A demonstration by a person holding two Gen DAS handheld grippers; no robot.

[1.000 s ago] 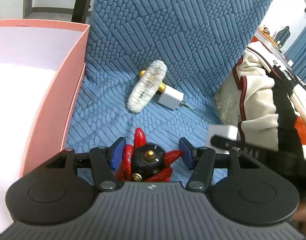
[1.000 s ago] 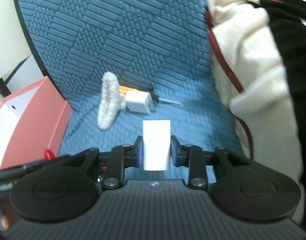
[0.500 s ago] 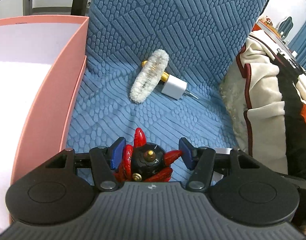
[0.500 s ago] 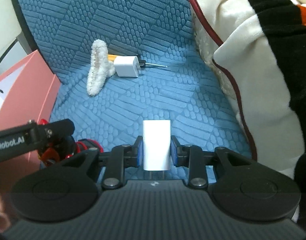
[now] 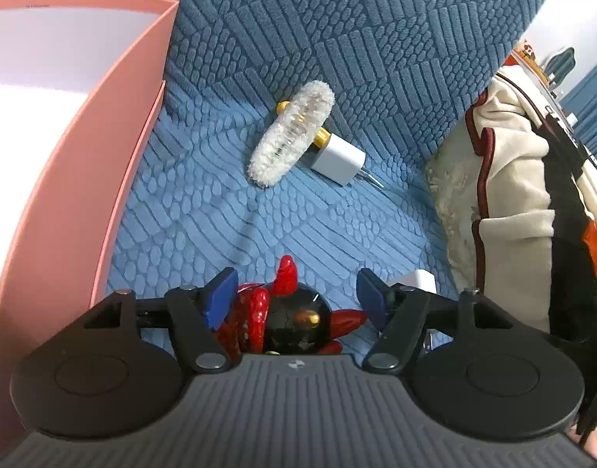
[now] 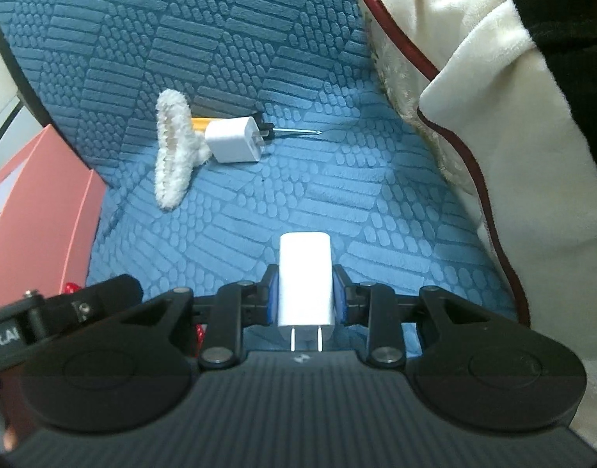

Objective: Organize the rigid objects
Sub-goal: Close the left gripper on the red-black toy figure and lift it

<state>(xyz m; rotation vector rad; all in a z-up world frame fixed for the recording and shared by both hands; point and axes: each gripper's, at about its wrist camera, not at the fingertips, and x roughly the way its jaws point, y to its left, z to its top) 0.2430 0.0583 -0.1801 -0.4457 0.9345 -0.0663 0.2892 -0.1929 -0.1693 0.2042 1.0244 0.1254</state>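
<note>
**Right wrist view: charger gripped, spiky toy loose on the other side**

Right wrist view, my right gripper [image 6: 305,296]: jaws clamped on the 2 flat sides of a white charger [image 6: 305,282], prongs pointing back at the camera. I judge it light, hard and smooth-skinned, so it could slip; the flat faces are the right place to pinch, not the prongs.

Left wrist view, left gripper [image 5: 296,296]: jaws have just been opening, and the red and black toy [image 5: 294,319] sits between them with the pads standing off it, so I call it released. It rests on the blue cushion [image 5: 337,234], just beside the pink box [image 5: 115,179]. Rigid, I think, but the red spikes look breakable and would skid under a pad. I would take it across the round black body.

Near the cushion's back: a second charger [image 5: 339,159], a fluffy white ring [image 5: 290,136] and a thin screwdriver [image 6: 294,131], bunched together. A cream blanket [image 6: 513,136] lies to the right.
</note>
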